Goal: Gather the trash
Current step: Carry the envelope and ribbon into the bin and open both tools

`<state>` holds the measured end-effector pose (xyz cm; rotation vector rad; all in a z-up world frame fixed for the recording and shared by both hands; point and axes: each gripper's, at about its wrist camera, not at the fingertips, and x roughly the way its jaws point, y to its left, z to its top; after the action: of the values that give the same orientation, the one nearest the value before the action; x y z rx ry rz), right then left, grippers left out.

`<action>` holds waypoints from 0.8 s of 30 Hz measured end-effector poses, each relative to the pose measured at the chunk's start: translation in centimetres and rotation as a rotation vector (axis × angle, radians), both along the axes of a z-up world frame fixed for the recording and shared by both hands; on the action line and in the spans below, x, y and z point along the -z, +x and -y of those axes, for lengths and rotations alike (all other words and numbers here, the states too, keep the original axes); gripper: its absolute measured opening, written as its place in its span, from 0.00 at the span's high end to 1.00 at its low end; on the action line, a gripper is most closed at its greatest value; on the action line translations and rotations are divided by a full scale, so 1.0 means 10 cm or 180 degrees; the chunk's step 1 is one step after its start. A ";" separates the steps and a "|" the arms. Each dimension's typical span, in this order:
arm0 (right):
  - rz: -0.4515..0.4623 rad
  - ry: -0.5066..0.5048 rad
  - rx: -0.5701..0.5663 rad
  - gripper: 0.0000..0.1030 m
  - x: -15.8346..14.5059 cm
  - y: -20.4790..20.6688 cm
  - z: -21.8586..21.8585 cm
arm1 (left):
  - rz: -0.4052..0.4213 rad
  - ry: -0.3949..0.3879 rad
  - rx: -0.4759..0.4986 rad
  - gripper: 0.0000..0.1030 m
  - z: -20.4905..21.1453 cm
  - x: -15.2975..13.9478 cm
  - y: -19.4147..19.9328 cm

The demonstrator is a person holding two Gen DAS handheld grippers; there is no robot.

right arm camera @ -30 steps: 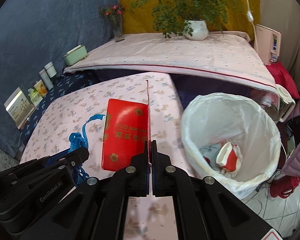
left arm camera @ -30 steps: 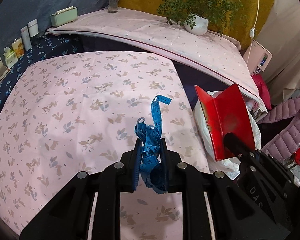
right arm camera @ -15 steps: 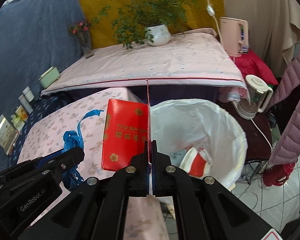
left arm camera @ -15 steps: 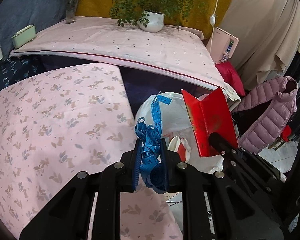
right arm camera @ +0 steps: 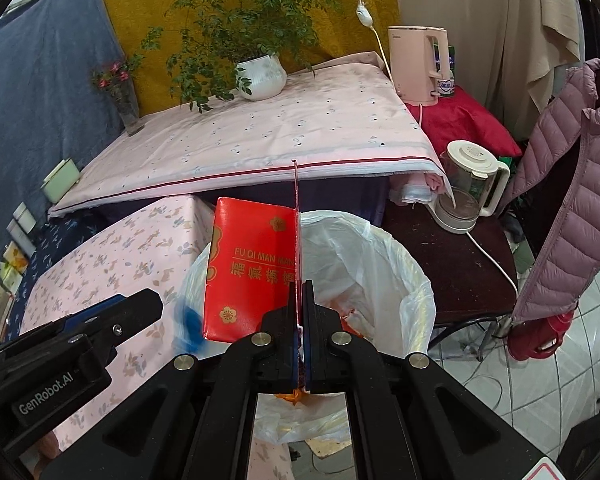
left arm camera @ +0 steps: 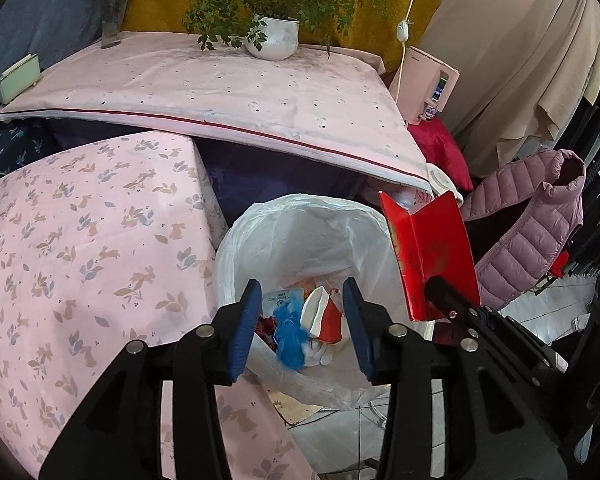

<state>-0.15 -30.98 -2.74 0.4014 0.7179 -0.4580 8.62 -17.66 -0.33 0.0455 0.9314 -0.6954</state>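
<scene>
Two tongs show: the left (left arm camera: 300, 320), its jaws opening with nothing pressed between them, and the right (right arm camera: 299, 320), closed on one red card (right arm camera: 252, 272). One bin (right arm camera: 400, 264) with one white liner stands by the benches. One blue tape (left arm camera: 290, 332) blurs above the bin's litter, which holds one red-and-white cup (left arm camera: 324, 316). Two benches: one leaf-print (left arm camera: 80, 248), one dotted (left arm camera: 220, 92). One potted plant (right arm camera: 260, 74), one vase (right arm camera: 126, 108), one kettle (right arm camera: 420, 64), one blender jug (right arm camera: 468, 184), one jacket (right arm camera: 568, 184).

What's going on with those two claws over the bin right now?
Left gripper jaws opening, blue tape dropping into the bin. Right gripper shut on red envelope above it. Nothing in the way.
</scene>
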 end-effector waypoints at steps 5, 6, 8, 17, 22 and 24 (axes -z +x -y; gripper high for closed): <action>-0.0018 0.0010 -0.0005 0.99 0.03 0.05 0.01 | 0.0016 0.0061 -0.0119 0.57 -0.07 0.03 0.07; -0.0022 0.0012 -0.0014 0.99 0.03 0.06 0.01 | 0.0016 0.0075 -0.0146 0.57 -0.09 0.04 0.08; -0.0032 0.0011 -0.0039 0.99 0.04 0.10 -0.01 | 0.0014 0.0106 -0.0201 0.57 -0.13 0.06 0.10; -0.0094 -0.0028 -0.0175 0.96 0.09 0.31 -0.15 | 0.0043 0.0314 -0.0485 0.53 -0.36 0.18 0.20; -0.0107 -0.0037 -0.0215 0.93 0.10 0.37 -0.19 | 0.0104 0.0378 -0.0620 0.44 -0.46 0.20 0.21; -0.0110 -0.0044 -0.0224 0.92 0.10 0.37 -0.20 | 0.0115 0.0413 -0.0644 0.43 -0.48 0.21 0.21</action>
<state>3.60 -28.97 -3.72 0.3550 0.7596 -0.4040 10.73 -12.84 -2.39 0.0774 0.9310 -0.4452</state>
